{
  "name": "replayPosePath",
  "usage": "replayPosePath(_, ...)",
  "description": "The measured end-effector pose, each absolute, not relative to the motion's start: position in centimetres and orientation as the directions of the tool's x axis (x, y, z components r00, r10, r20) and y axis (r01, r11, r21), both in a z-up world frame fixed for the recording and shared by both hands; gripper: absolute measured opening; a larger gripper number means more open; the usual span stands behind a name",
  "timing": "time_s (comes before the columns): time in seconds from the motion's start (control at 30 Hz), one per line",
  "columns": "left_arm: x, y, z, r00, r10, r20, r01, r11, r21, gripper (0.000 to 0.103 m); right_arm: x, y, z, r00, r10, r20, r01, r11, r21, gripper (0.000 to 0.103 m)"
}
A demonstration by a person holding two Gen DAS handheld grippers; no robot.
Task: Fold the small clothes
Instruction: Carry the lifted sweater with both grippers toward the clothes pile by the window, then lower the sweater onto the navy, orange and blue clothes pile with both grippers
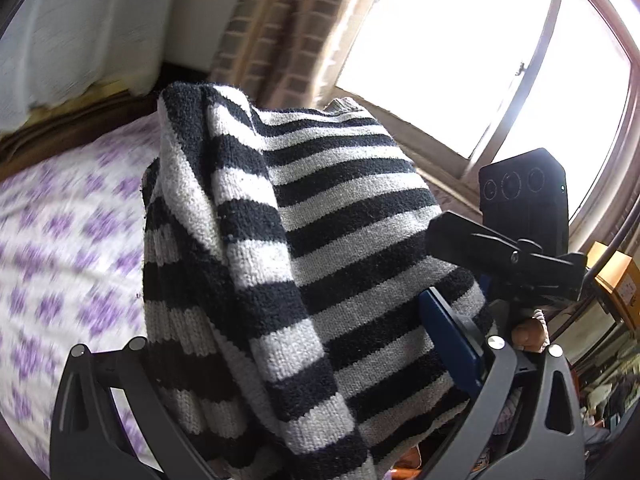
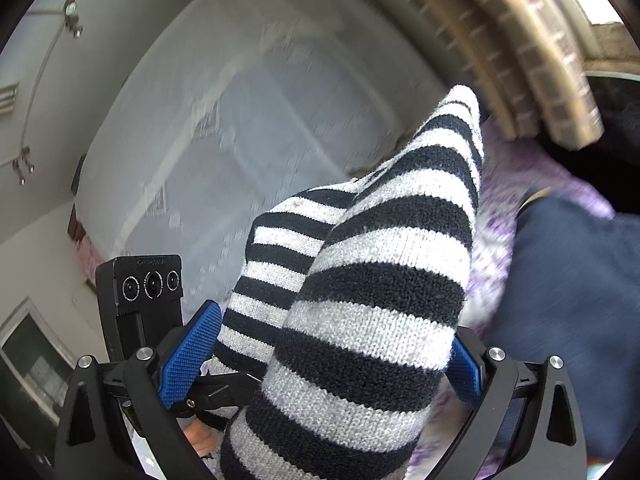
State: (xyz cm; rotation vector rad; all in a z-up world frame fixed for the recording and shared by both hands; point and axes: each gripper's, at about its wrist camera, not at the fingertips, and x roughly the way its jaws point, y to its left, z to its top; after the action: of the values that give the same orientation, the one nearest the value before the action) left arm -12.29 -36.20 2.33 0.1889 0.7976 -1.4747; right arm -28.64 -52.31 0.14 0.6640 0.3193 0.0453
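— Striped knitwear fills the space right between the left gripper [image 1: 304, 364]'s fingers; that black-and-white striped sweater [image 1: 304, 248] is bunched there and drapes up and away from the tool.

— Is it clamped?

— I see one blue pad [image 1: 448, 344] pressed against the fabric on the right; the other is buried under the knit. So the fingers stand apart with cloth packed between them, but a firm clamp I cannot tell.

— And the other tool?

— Same sweater [image 2: 384, 280] runs through the right gripper [image 2: 328, 360]. Both blue pads [image 2: 192, 352] show, one on either side of the fabric, touching it, held wide by its bulk. Whether they pinch, I cannot tell.

— Beyond them?

— Past the left tool's left finger, a purple-flowered bedsheet [image 1: 60, 240] below, blurred. Ahead of it a checked curtain [image 1: 272, 40] and a bright window [image 1: 460, 48]. To its right, the other gripper's black camera block [image 1: 528, 192]. Beyond the right tool's right finger lies a dark blue cloth [image 2: 568, 300] on the sheet.
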Motion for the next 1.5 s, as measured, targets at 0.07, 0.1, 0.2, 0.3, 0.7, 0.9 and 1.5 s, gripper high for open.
replayPosePath(0.07,-13.3,-38.9,3.3,-0.117,-0.804,-0.583,0.935,0.110,-0.338,0.098,-29.6,-53.9,0.7,0.954,0.115,-0.275,0.082,0.786,0.613,0.100)
replayPosePath(0.1,-13.8,-40.2,3.6,-0.125,-0.801,-0.585,0.937,0.099,-0.336,0.098,-30.3,-55.0,0.9,0.957,0.097,-0.275,0.097,0.782,0.616,0.100)
replayPosePath(0.2,-14.5,-43.2,3.8,-0.154,-0.794,-0.588,0.936,0.073,-0.345,0.098,-31.9,-57.6,1.0,0.960,0.062,-0.272,0.129,0.765,0.631,0.100)
replayPosePath(0.3,-15.3,-45.9,3.6,-0.192,-0.782,-0.592,0.931,0.047,-0.363,0.098,-33.3,-59.8,0.4,0.961,0.030,-0.274,0.160,0.749,0.643,0.100)
replayPosePath(0.7,-15.9,-50.8,-0.6,-0.230,-0.718,-0.657,0.925,0.049,-0.378,0.098,-34.2,-65.2,-4.6,0.948,0.003,-0.317,0.235,0.666,0.708,0.100)
replayPosePath(0.9,-14.4,-51.1,-2.6,-0.182,-0.700,-0.691,0.935,0.094,-0.342,0.099,-33.4,-66.6,-9.6,0.933,0.031,-0.359,0.260,0.630,0.732,0.100)
replayPosePath(1.5,-14.2,-52.0,-6.3,-0.227,-0.703,-0.674,0.906,0.101,-0.410,0.099,-33.8,-67.6,-11.8,0.938,0.045,-0.343,0.241,0.627,0.741,0.099)
